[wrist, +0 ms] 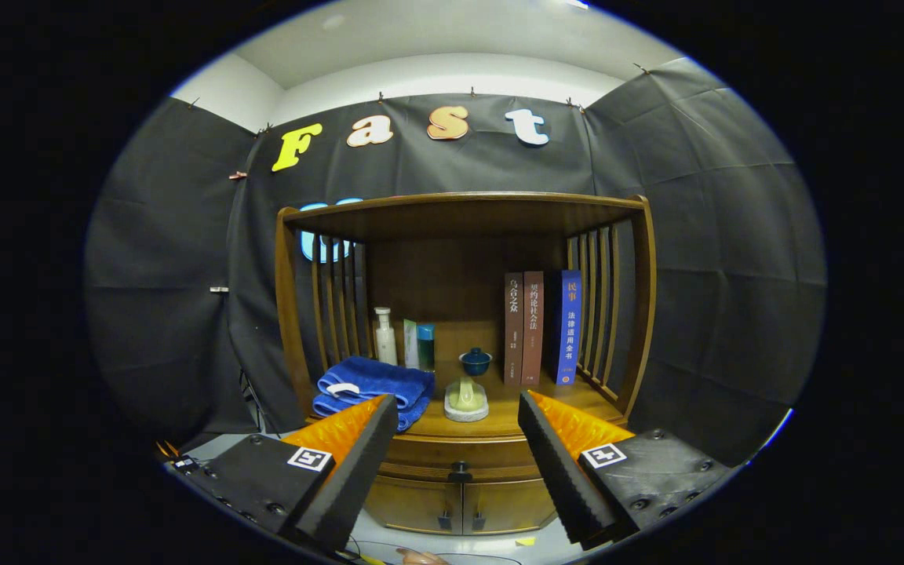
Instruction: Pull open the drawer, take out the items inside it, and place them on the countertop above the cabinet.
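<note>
Seen from the gripper camera, the gripper (458, 404) hangs in front of a wooden cabinet (464, 494) with its jaws spread wide and holding nothing, the two fingers (358, 463) framing the cabinet's front. Between them, just below the front edge of the bench (499, 420), sits the drawer (460, 457), closed, its small dark knob (460, 473) at centre; what it holds cannot be seen. Under it are two cabinet doors (464, 506), also shut.

On the bench, near the front edge, a folded blue towel (373, 384) lies toward the left corner, partly hidden behind the left finger. Just right of it, at mid-front, rests a pale round dish with a light-green piece on it (466, 400). Behind that stands a small dark blue lidded cup (475, 362). At the back left are a white bottle (385, 337) and a green-and-teal container (421, 345), close together. Three upright books (542, 326), two brown and one blue, stand against the slatted right side, under the cabinet's upper shelf (464, 208).
</note>
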Demonstrator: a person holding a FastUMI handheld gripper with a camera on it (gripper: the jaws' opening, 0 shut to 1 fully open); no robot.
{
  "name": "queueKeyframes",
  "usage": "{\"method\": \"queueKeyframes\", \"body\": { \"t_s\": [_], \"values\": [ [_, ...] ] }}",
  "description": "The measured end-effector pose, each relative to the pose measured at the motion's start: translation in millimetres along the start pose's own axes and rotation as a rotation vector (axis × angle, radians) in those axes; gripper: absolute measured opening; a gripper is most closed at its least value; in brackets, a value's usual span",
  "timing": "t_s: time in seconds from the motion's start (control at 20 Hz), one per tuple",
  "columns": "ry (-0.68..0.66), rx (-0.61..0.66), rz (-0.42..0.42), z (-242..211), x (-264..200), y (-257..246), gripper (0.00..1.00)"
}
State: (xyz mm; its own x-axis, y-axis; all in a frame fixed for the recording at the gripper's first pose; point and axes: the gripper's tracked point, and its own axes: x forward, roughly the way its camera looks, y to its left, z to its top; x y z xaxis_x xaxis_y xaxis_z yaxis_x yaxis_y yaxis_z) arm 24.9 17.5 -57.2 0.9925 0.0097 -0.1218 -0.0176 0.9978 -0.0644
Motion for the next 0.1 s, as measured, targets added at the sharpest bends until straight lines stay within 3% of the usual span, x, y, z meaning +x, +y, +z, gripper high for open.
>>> {"method": "queueKeyframes", "body": {
  "t_s": [0.1],
  "values": [
    [-0.002,-0.007,-0.005,0.6,-3.7,-1.9,1.0]
  ]
}}
